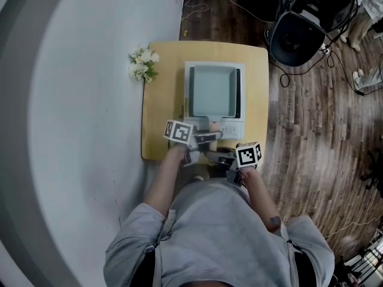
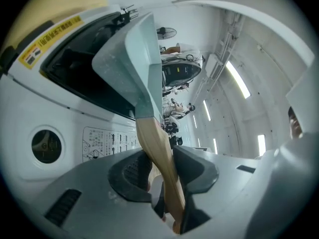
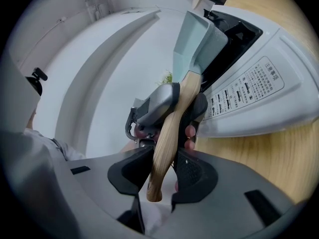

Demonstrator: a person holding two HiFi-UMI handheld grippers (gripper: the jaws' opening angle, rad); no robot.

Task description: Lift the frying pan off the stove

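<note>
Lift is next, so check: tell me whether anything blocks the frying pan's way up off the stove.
Nothing visible does. The left gripper and right gripper are both shut on the wooden handle, nothing lies in or over the frying pan, and the flowers stand apart from the stove.

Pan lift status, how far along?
Done: left gripper and right gripper are both shut on the handle, with the left nearer the pan. In hand: the two-gripper hold. Left: the pan looks seated on the stove; raise it clear.
</note>
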